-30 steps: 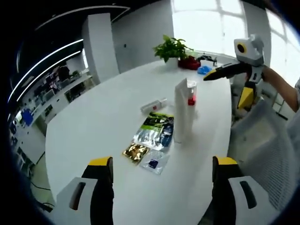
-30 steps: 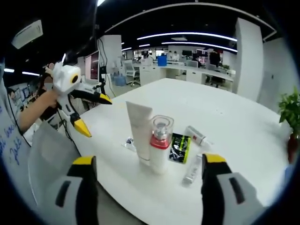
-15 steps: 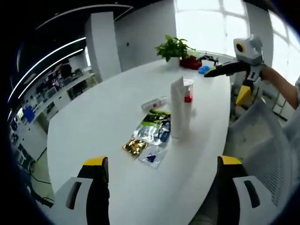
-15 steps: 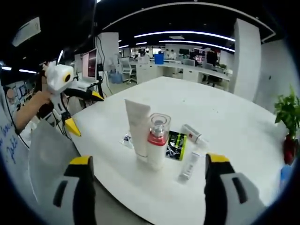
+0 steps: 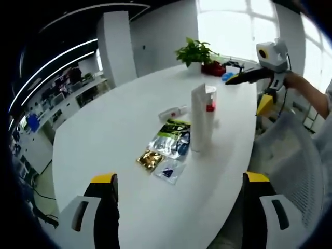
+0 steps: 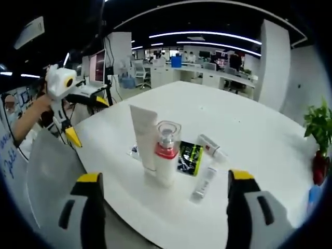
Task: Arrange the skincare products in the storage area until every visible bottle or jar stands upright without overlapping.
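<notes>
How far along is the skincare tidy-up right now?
Done: the tall white tube and the clear-capped pump bottle with red collar stand upright. In hand: nothing; left tongs and right tongs are open. Left: two small white tubes lie flat.

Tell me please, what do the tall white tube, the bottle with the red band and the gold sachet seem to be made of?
The tall white tube looks like matte soft plastic: plain, opaque, flat crimped top. The bottle with the red band seems to be opaque white plastic below and a clear cap, plastic or glass, since the pump shows through. The gold sachet looks like metallic foil film: shiny and crinkled.
</notes>
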Motion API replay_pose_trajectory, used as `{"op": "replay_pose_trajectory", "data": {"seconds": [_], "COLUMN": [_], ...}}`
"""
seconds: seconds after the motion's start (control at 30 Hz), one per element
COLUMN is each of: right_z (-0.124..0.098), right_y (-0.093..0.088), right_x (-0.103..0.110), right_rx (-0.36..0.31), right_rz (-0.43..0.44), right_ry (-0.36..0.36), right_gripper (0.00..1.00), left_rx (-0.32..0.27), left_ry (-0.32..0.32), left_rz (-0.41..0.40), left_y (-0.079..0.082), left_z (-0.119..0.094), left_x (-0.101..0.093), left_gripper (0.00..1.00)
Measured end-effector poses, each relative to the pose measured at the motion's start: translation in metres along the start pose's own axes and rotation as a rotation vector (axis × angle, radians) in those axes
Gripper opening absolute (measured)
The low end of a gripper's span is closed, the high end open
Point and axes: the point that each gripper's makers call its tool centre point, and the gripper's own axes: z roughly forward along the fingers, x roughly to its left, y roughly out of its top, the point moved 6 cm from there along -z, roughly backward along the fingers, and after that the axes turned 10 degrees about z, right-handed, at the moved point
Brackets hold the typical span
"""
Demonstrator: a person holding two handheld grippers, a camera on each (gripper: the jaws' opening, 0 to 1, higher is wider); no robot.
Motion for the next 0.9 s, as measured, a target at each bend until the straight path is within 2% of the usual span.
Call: {"op": "replay_pose_trajectory", "data": {"seconds": [0.2,0.3,0.4,0.57,0.9], "right_z": [0.008,0.013,0.017,0.024,0.034], "right_y": [-0.001,-0.006,-0.009,-0.012,-0.022], "right_x": [-0.020,-0.033,-0.040,-0.053,-0.066], "right_rx": [0.020,0.053,0.073,0.100,0.145], "right_rz": [-0.007,-0.012,-0.001,-0.002,0.023], "right_ry": [0.001,-0.007,0.009,0.028,0.012], "right_gripper": [1.00,1.00,1.00,1.00,0.96], "left_rx": [-0.001,-0.002,0.017,0.012,0.027], "left_ry": [0.026,0.030,0.038,0.052,0.031], "left_rz": [-0.027,-0.050,-0.056,-0.094,-0.078], "left_y": [0.005,0.007,0.009,0.012,0.011], "left_z": [0.005,0.007,0.009,0.009,0.010], "left_x": [0.002,-0.001,-0.005,-0.007,-0.012], "left_gripper": [0.97,0.97,0.97,0.97,0.97]}}
